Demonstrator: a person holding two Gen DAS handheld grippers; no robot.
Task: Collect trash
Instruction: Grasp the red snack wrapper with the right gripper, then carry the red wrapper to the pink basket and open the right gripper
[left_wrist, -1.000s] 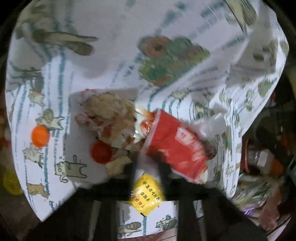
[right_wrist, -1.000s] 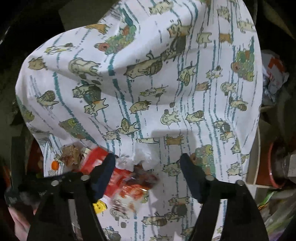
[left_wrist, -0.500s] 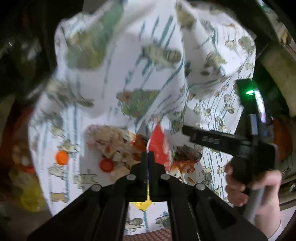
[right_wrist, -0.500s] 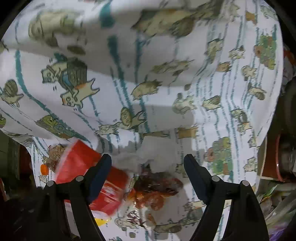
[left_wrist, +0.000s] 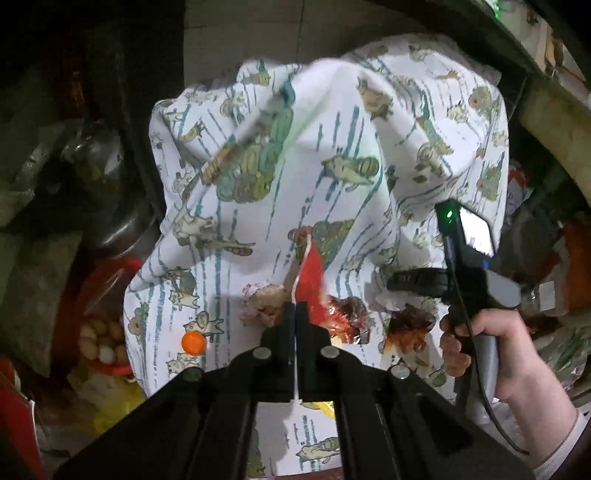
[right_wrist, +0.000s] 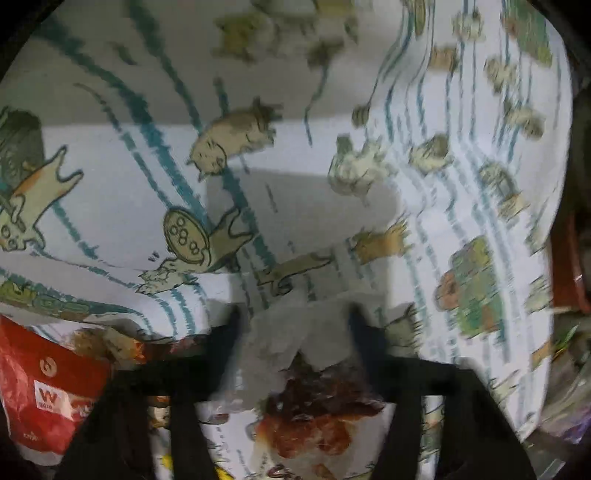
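Closing around a crumpled white tissue (right_wrist: 291, 332), the right hand-held gripper (right_wrist: 293, 325) has its blurred jaws on either side of the paper, which lies on the white cloth printed with cartoon cats and teal stripes (right_wrist: 314, 192) that covers the surface. Whether the pads already press the tissue cannot be told. Just below it sits a greasy, sauce-stained clear wrapper with dark red residue (right_wrist: 314, 417); a careless pinch might catch that film too, or smear sauce onto the cloth.

The left hand-held gripper (left_wrist: 295, 314) is fully shut on the thin edge of a red paper cup (left_wrist: 310, 277), which hangs edge-on above the cloth. Held by so little, the cup looks likely to slip or tear free if the hand swings quickly.

Other litter is loose on the cloth: a crumpled brown-and-white food wrapper (left_wrist: 264, 302), a shiny red foil scrap (left_wrist: 343, 317) and a small round orange bottle cap (left_wrist: 193, 342) near the cloth's left edge. That cap could roll off into the dark clutter beside the surface if the draped cloth gets tugged, and the right hand-held gripper might well snag the soft fabric along with the tissue.
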